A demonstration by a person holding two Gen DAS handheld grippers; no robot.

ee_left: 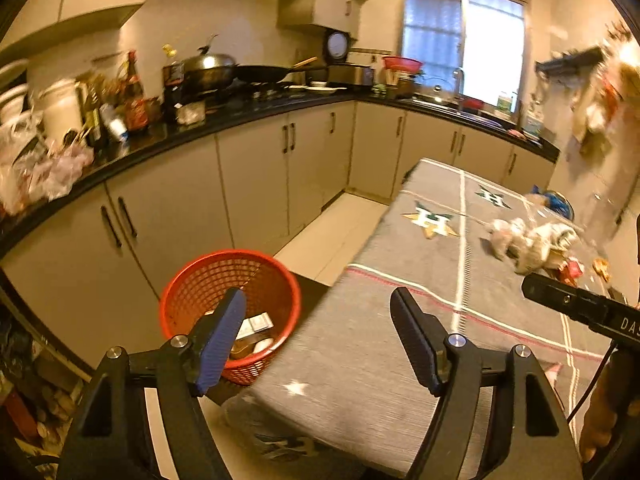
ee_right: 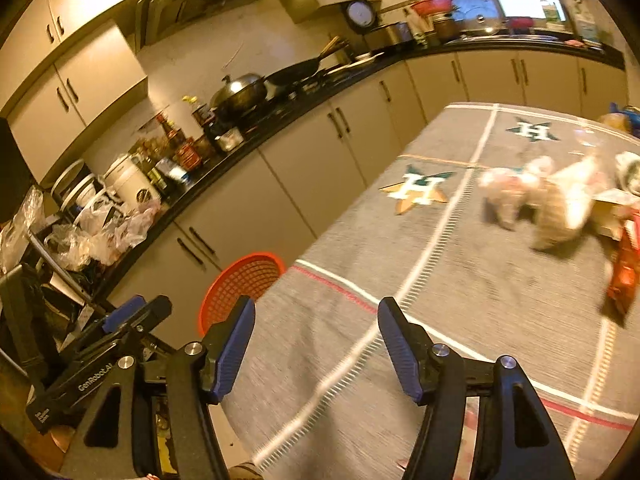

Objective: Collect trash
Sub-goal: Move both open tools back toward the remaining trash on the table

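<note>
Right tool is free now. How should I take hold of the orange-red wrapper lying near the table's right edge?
Grip the orange-red wrapper across its narrow width near the lower end, coming from above and the near side. It lies flat and long on the grey cloth, so a top-down pinch probably suits. The right tool is open and empty; blur hides finer detail.
</note>
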